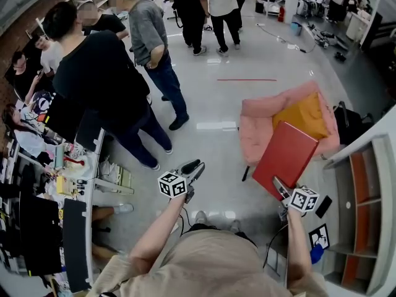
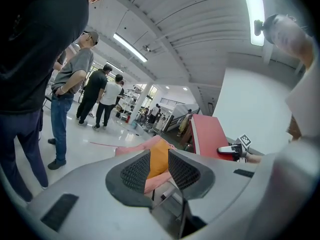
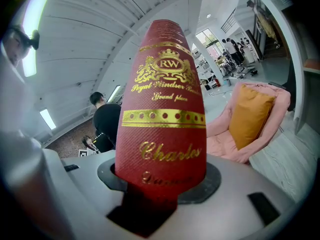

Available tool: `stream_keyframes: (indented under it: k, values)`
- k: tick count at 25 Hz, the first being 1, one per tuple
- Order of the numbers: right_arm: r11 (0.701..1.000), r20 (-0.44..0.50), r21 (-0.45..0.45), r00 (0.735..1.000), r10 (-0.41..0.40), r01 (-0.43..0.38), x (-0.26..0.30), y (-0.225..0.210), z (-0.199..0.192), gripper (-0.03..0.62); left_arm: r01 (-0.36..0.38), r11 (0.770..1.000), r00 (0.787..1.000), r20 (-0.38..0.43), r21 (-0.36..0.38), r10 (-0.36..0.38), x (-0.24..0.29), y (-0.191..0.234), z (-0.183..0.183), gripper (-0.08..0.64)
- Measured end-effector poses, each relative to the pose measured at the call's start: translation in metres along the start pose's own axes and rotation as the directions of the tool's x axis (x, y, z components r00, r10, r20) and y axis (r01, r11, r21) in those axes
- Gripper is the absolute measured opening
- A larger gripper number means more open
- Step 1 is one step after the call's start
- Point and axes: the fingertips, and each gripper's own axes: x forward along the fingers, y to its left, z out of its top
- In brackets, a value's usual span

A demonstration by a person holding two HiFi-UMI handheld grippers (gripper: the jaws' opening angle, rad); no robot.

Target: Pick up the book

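A red hardcover book (image 1: 286, 158) with gold lettering (image 3: 162, 109) stands up out of my right gripper (image 1: 278, 185), whose jaws are shut on its lower edge (image 3: 160, 179). The book is held in the air in front of a pink chair. My left gripper (image 1: 195, 166) hangs to the left of it, apart from the book. Its jaws (image 2: 159, 169) stand a little apart with nothing between them, and the orange cushion shows through the gap. In the left gripper view the book (image 2: 212, 136) and the right gripper (image 2: 235, 149) show at the right.
A pink chair (image 1: 260, 122) with an orange cushion (image 1: 304, 116) stands just beyond the book. A white and orange shelf unit (image 1: 362, 184) is at the right. Several people (image 1: 99, 73) stand at the left and behind, beside a cluttered desk (image 1: 74, 172).
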Motion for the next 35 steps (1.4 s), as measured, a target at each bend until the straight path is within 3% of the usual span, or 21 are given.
stream_keyframes:
  k: [19, 35]
  values:
    - [1.000, -0.097, -0.006, 0.995, 0.015, -0.016, 0.035, -0.037, -0.016, 0.232, -0.068, 0.998, 0.996, -0.053, 0.003, 0.068, 0.038, 0.020, -0.028, 0.100]
    - [0.998, -0.200, -0.059, 0.980, -0.001, -0.011, 0.085, -0.039, -0.032, 0.232, -0.038, 0.999, 0.992, -0.122, 0.011, 0.039, 0.079, 0.027, -0.042, 0.100]
